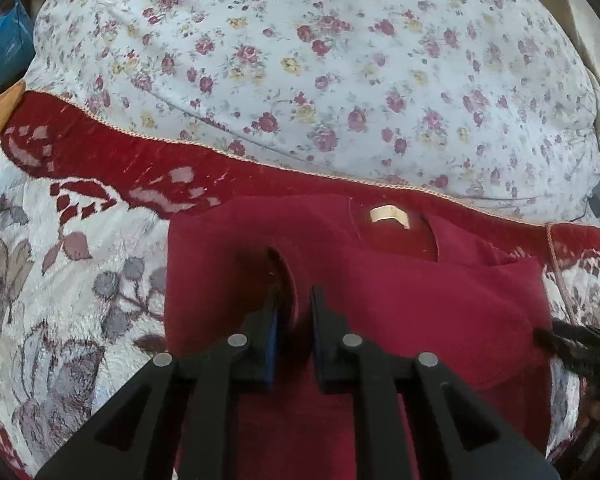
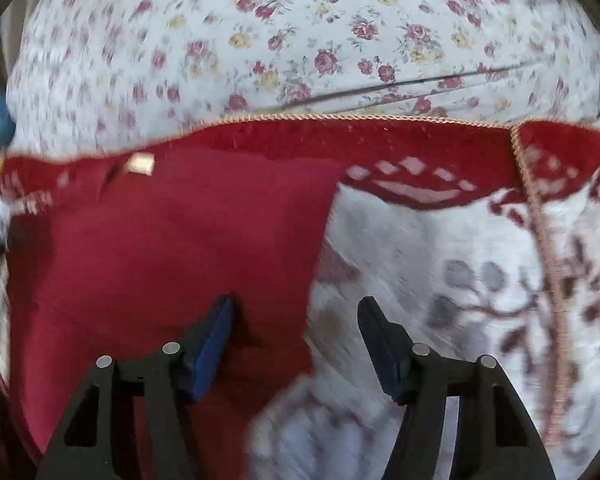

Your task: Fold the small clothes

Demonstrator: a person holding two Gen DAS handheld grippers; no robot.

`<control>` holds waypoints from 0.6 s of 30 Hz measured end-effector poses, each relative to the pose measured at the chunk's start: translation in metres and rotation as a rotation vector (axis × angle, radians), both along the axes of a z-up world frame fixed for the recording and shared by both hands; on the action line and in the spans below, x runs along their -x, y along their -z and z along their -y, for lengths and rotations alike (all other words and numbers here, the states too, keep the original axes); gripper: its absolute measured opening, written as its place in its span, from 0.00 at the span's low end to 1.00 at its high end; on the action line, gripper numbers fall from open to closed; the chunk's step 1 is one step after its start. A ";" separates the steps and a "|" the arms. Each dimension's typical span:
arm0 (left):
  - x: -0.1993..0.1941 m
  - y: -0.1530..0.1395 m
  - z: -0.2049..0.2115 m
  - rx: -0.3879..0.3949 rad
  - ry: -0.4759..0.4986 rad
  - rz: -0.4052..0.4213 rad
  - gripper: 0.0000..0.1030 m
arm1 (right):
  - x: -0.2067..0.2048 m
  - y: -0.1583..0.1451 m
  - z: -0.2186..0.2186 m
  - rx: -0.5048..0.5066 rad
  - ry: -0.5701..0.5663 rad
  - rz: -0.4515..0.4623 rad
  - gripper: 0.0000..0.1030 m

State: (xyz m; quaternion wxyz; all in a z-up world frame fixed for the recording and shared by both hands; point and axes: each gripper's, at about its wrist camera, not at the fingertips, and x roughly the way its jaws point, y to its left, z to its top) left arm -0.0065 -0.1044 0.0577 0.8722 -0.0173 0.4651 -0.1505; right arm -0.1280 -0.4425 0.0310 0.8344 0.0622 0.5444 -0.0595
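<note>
Clearly, a dark red shirt [image 1: 400,304] is laid on a patterned red and white blanket [image 1: 60,280], which covers a bed with a flowered sheet [image 1: 300,60] filling the upper half of both views. In the left wrist view the shirt sits in the lower centre of the frame, its neck opening and pale label [image 1: 388,214] pointed toward the top. A sleeve or side panel appears to be turned in over the body on the right of the frame, so a first fold may be judged as made, though this cannot be told for certain.

The left tongs [image 1: 294,304] are narrowed around a raised ridge of the shirt's cloth at centre frame; the cloth is seen between the two fingers, and it is judged to be pinched, though whether the grip is firm cannot be confirmed. The right tongs [image 2: 296,320] are spread wide and hold nothing: one finger is seen over the shirt's right edge, the other over the bare blanket, in the lower centre of the blurred right wrist view.

As a judgement, the work is at an early to middle stage. The remaining side is still to be brought in and the length doubled over before a compact bundle is reached.
</note>
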 end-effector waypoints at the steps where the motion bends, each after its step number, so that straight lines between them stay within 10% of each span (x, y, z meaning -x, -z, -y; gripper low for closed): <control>1: 0.000 0.001 -0.001 -0.004 -0.006 -0.007 0.22 | 0.003 -0.002 -0.003 0.037 -0.026 -0.015 0.72; 4: 0.000 0.003 -0.005 0.013 -0.028 -0.025 0.32 | 0.015 -0.015 0.001 0.078 -0.013 0.022 0.80; 12: 0.001 0.004 -0.001 0.009 -0.029 -0.026 0.35 | -0.012 0.001 0.030 -0.235 0.176 0.158 0.92; 13: 0.002 0.004 0.000 0.008 -0.024 -0.024 0.35 | -0.022 0.012 0.029 -0.273 0.175 0.147 0.85; 14: 0.003 0.003 0.000 0.010 -0.017 -0.020 0.35 | -0.029 0.021 0.027 -0.303 0.154 0.135 0.51; 18: 0.005 -0.004 -0.001 0.049 0.002 -0.009 0.38 | -0.028 0.002 0.021 -0.219 0.142 0.204 0.17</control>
